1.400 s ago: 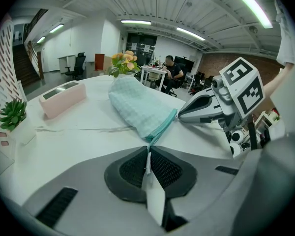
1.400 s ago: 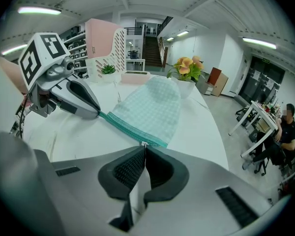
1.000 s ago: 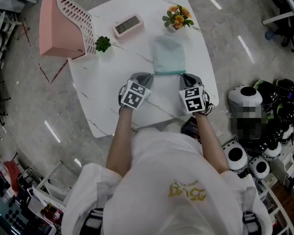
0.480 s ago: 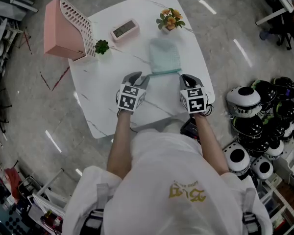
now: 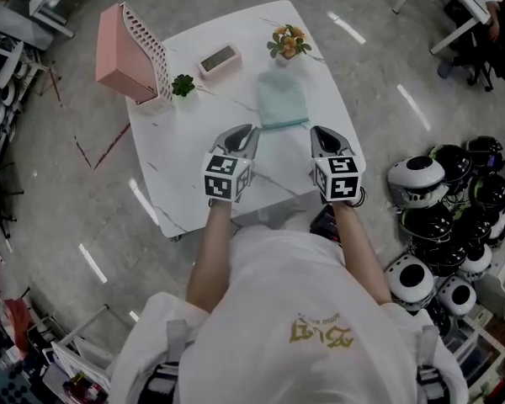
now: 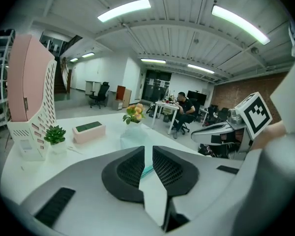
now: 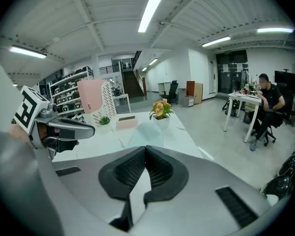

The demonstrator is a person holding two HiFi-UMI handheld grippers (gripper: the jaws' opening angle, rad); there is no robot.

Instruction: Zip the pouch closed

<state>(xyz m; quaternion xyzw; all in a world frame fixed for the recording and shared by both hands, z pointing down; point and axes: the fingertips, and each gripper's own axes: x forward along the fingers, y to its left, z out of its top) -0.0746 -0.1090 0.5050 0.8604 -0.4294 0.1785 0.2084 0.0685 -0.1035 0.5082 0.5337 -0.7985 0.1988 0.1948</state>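
The pouch [image 5: 282, 99] lies flat on the tabletop [image 5: 177, 167], just beyond and between both claws, its zip edge nearest the person and running left to right. Neither claw touches it. The left claw [image 5: 241, 135] is slightly apart and closing on nothing; the right claw [image 5: 322, 135] is pressed together, empty.

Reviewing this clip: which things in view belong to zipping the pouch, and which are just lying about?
Part of the job:
- pouch, flat on the table
- left gripper, fingers closing, nothing between them
- right gripper, fingers shut, empty

Just lying about:
- pink rack
- small green plant
- pink desk clock
- flower pot
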